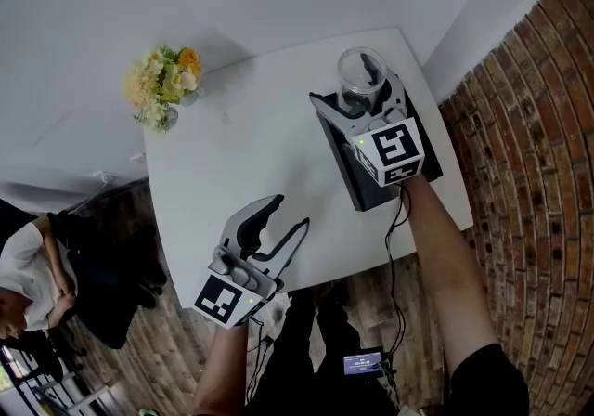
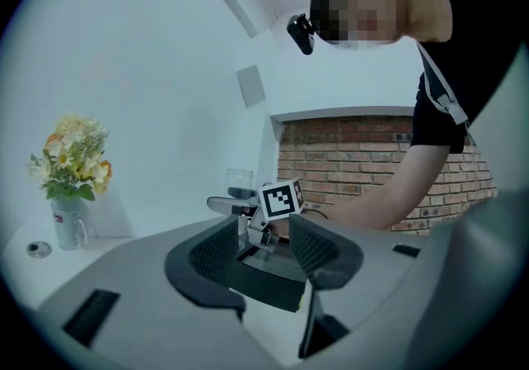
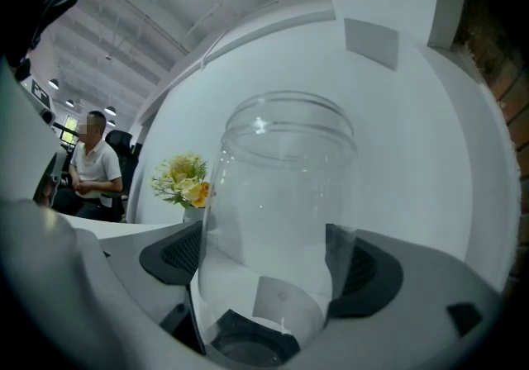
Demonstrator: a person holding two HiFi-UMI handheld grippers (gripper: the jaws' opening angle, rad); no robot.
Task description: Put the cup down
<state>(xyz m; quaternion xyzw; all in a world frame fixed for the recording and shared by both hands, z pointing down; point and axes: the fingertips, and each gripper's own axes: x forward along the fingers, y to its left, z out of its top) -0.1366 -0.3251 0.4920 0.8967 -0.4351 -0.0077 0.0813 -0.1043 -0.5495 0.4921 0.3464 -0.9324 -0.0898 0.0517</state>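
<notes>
While its jaws stand apart, the right claw (image 1: 360, 100) flanks the clear cup (image 1: 362, 72), which sits upright on the white surface (image 1: 241, 145) at upper right of the head view. The left claw (image 1: 290, 215) hangs open and empty at lower centre, and flowers (image 1: 165, 84) stand at upper left.

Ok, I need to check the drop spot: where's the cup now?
Head view: the cup is at the table's far right corner, between the right gripper's jaws, flowers off to its left.
</notes>
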